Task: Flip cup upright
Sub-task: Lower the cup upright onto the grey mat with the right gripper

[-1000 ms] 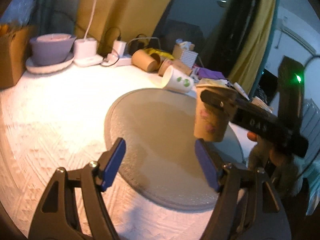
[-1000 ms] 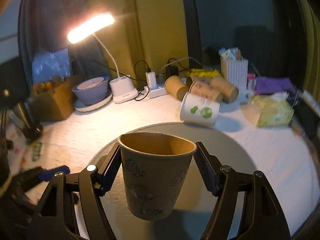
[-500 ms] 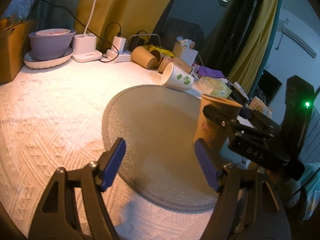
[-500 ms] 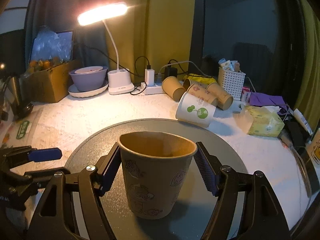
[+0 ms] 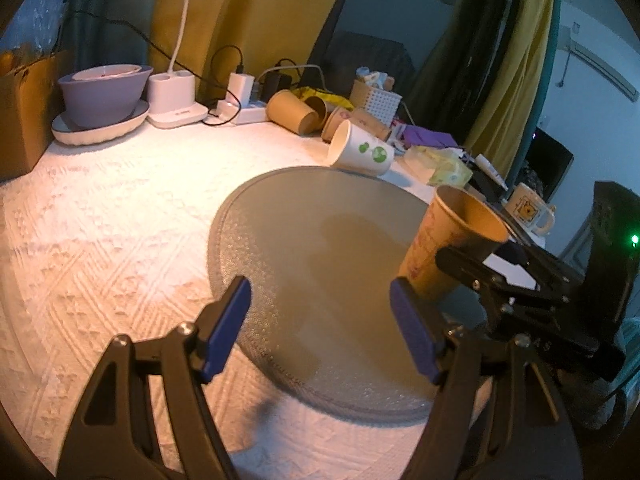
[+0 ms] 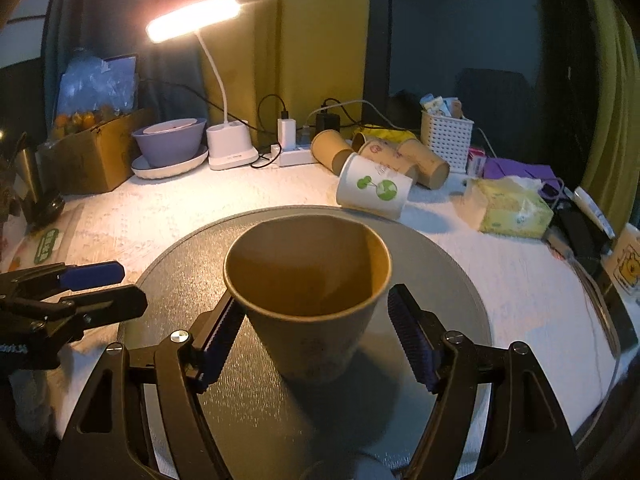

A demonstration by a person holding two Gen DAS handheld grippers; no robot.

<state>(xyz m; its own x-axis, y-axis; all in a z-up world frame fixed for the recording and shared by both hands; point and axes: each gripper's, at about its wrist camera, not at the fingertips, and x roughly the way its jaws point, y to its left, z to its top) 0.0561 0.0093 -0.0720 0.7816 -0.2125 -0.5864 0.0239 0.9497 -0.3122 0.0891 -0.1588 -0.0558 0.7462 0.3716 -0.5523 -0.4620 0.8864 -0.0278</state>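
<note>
The brown paper cup (image 6: 308, 300) stood mouth-up on the round grey mat (image 6: 440, 264), its long axis roughly vertical, directly between the spread fingers of the right tool (image 6: 316, 340), while the left tool (image 5: 320, 328) waited alongside, parted and empty.

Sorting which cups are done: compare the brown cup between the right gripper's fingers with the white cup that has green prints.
The brown paper cup stands mouth-up on the round grey mat; the white paper cup lies on its side at the mat's far edge. The brown cup sits between the right gripper fingers; the white cup is untouched. Both are empty paper cups.
</note>
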